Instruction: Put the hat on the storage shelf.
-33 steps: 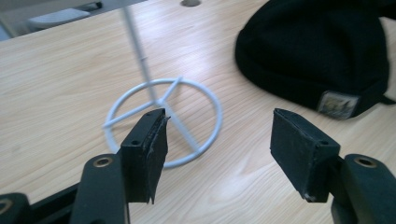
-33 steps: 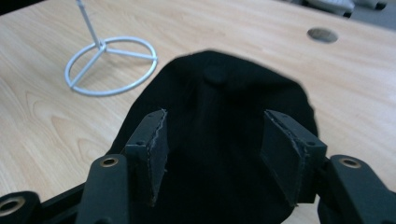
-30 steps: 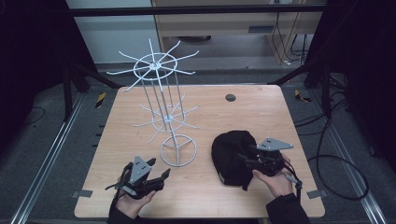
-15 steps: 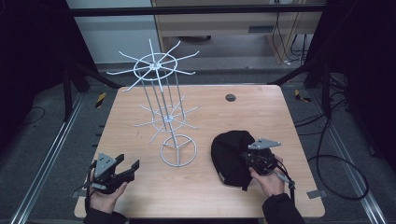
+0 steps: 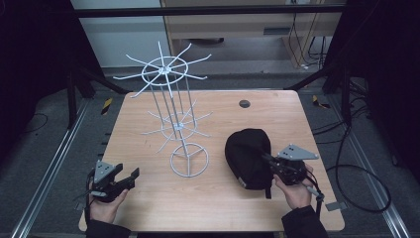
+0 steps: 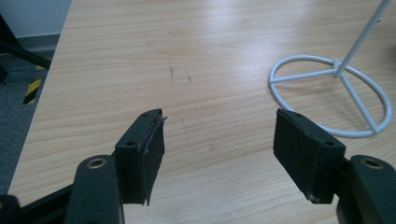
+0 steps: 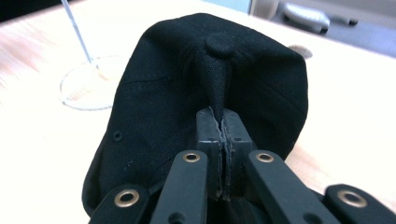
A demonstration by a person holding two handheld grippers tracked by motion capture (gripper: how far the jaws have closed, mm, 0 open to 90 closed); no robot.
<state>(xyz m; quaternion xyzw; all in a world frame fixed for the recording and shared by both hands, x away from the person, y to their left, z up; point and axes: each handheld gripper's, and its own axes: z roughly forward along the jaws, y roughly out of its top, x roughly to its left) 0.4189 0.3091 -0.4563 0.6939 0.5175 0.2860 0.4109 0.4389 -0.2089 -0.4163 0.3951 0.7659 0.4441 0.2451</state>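
Pinching a fold of cloth near the crown button, the right gripper [image 7: 219, 123] has just been closing and now has its jaws pressed together on the black cap [image 5: 247, 156]. The cap lies on the right part of the wooden table [image 5: 148, 114], just beside the ring base of the white wire rack [image 5: 171, 106] and apart from it. The fabric rises in a small ridge between the pads, so the hold looks like a thin pinch of cloth rather than a firm grip on the brim.

The left gripper [image 6: 217, 149] hovers over the bare near-left corner of the table with its jaws wide apart and nothing between them.

This looks like the grasping step, with the cap taken up but not yet lifted clear. The next move, as I judge it, calls for raising the cap and carrying it to one of the rack's arms, keeping the pinch tight so the cloth does not slip out, and steering clear of the thin prongs.
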